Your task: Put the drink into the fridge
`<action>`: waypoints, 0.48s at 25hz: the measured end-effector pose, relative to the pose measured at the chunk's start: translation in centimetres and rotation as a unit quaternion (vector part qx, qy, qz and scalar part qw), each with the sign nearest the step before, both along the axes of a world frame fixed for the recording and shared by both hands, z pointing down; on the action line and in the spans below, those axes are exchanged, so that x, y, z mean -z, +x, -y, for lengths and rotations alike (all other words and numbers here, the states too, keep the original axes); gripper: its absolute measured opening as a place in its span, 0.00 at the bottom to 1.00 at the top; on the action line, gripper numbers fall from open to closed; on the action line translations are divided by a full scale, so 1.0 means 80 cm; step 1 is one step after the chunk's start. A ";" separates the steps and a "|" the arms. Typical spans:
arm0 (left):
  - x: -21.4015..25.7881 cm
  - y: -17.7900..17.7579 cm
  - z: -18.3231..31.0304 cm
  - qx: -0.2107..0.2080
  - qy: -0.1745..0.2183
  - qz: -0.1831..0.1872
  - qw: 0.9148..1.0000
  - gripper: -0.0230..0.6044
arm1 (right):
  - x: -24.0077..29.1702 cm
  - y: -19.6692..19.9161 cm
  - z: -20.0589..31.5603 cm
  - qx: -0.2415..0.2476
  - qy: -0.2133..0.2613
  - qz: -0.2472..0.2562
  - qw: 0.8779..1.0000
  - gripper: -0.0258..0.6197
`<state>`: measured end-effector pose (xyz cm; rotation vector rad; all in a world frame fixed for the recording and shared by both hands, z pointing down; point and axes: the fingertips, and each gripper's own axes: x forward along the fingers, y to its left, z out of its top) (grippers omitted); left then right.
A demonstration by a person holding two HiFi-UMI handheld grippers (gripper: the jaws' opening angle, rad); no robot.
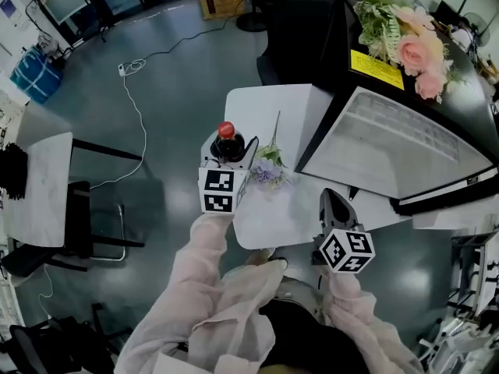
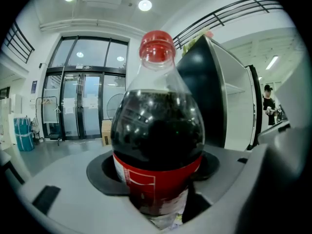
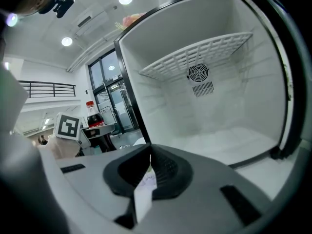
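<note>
Drink bottle [image 2: 157,130], dark cola with red cap, sits upright, pinched in left tool [image 1: 227,160] at left edge of table [image 1: 265,107], outside the fridge. Right tool [image 3: 147,174] is pressed together with only a white paper slip [image 3: 142,199] at the seam. Purple flower sprig [image 1: 269,170] lies on table just beside bottle. Beyond, fridge [image 3: 209,116] stands open: white interior, wire shelf [image 3: 195,57] up high.
</note>
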<state>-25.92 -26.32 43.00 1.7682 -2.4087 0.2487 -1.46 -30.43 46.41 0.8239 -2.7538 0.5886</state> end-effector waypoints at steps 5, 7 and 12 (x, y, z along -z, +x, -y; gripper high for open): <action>-0.004 0.027 -0.014 -0.021 -0.005 -0.007 1.000 0.55 | 0.002 0.012 -0.005 -0.015 0.005 0.007 1.000 0.06; -0.006 0.041 -0.016 -0.031 -0.007 -0.011 0.999 0.55 | 0.004 0.022 -0.006 -0.023 0.011 0.006 1.000 0.06; -0.015 0.089 -0.013 -0.078 -0.008 -0.030 0.997 0.55 | 0.005 0.058 -0.005 -0.056 0.025 0.005 0.998 0.06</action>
